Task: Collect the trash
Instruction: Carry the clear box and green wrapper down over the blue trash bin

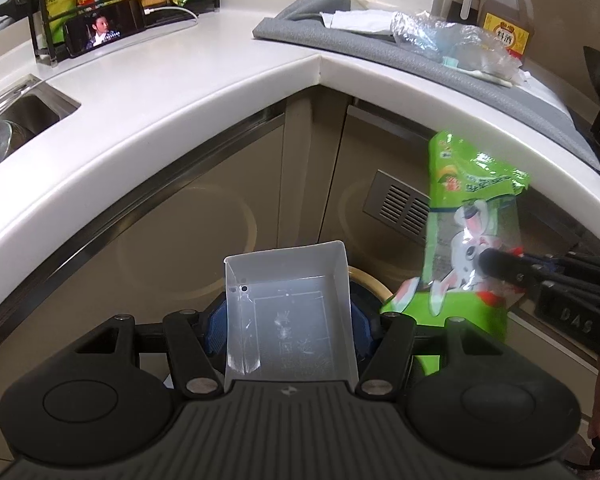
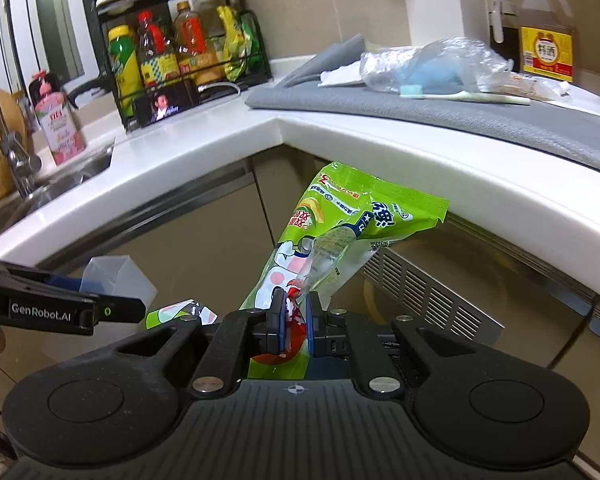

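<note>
Two pieces of trash are in hand, both below the tabletop (image 2: 204, 148) edge. Our left gripper (image 1: 288, 320) fingers clamp a clear plastic box (image 1: 288, 312); our right gripper (image 2: 293, 320) fingers pinch the green snack wrapper (image 2: 340, 224) at its lower end. The wrapper is slick film and stands tall above a narrow grip, so it may slide free. The thin-walled box may buckle under pressure. More trash, a crumpled clear bag (image 2: 432, 64), lies on the grey mat (image 2: 460, 116) near the tabletop's back edge.
</note>
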Tool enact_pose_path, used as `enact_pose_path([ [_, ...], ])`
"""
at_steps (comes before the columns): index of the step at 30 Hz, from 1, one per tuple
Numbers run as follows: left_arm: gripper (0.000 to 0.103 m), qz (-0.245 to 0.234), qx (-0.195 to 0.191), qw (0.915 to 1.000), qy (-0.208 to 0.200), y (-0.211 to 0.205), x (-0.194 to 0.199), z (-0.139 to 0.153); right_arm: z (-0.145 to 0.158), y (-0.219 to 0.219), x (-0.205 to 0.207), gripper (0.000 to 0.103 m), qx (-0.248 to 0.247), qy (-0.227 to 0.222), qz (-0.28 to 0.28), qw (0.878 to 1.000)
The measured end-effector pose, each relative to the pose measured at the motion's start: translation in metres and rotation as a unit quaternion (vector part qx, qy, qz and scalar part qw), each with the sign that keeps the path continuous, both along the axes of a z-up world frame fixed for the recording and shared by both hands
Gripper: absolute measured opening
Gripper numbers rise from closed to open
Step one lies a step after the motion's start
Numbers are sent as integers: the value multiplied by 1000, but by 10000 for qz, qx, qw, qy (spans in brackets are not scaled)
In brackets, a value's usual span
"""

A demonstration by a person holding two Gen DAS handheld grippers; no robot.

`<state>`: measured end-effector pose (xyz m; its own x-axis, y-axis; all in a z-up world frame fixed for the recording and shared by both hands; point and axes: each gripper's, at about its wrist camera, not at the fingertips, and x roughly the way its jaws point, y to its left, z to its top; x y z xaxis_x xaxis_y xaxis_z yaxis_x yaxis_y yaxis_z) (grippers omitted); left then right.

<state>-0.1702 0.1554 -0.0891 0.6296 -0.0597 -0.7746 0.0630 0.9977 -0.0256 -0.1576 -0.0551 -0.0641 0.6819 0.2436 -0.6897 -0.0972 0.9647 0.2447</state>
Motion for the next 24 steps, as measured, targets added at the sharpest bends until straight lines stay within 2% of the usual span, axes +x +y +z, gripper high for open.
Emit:
enact_pose_path([
  [5,65,52,-54,9999,137,1,13,-13,-20,16,14,11,-239,178,231,9993],
  [16,65,224,-152,9978,598,10,49,-54,-71,31,46,11,-355,1050,515,9925],
  [24,65,244,-53,9963,819,6,72,-81,-104,43,68,11,-526,1484,653,9854],
])
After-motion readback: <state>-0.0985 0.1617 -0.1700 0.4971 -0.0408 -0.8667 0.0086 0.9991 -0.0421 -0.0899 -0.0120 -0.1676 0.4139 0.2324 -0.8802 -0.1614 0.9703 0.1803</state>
